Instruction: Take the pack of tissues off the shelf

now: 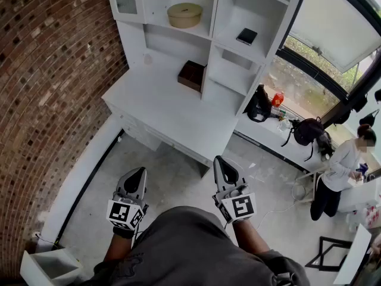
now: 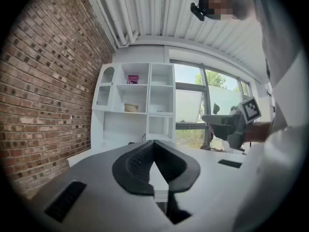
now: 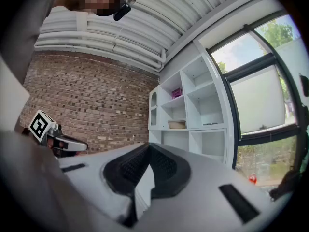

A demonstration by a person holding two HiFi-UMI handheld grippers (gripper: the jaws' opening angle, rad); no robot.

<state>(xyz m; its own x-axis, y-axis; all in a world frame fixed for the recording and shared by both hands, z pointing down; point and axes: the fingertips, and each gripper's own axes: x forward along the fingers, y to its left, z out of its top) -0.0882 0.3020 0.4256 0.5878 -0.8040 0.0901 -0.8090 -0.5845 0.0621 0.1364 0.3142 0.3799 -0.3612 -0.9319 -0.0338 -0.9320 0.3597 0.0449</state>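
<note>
A small pink pack of tissues (image 2: pixel 133 79) sits in the top middle cubby of the white shelf unit (image 2: pixel 145 98); the right gripper view shows the pack (image 3: pixel 176 93) too. It is out of the head view. My left gripper (image 1: pixel 138 173) and right gripper (image 1: pixel 218 159) are held low in front of my body, over the floor, well short of the white desk (image 1: pixel 161 109). Both are shut with nothing between the jaws. They point toward the shelf.
The shelf holds a beige round container (image 1: pixel 184 15), a black flat item (image 1: pixel 246 36) and a brown box (image 1: pixel 191 75). A brick wall (image 1: pixel 47 70) runs along the left. Bags (image 1: pixel 259 105) lie on the window ledge, and a person (image 1: pixel 339 171) stands at the right.
</note>
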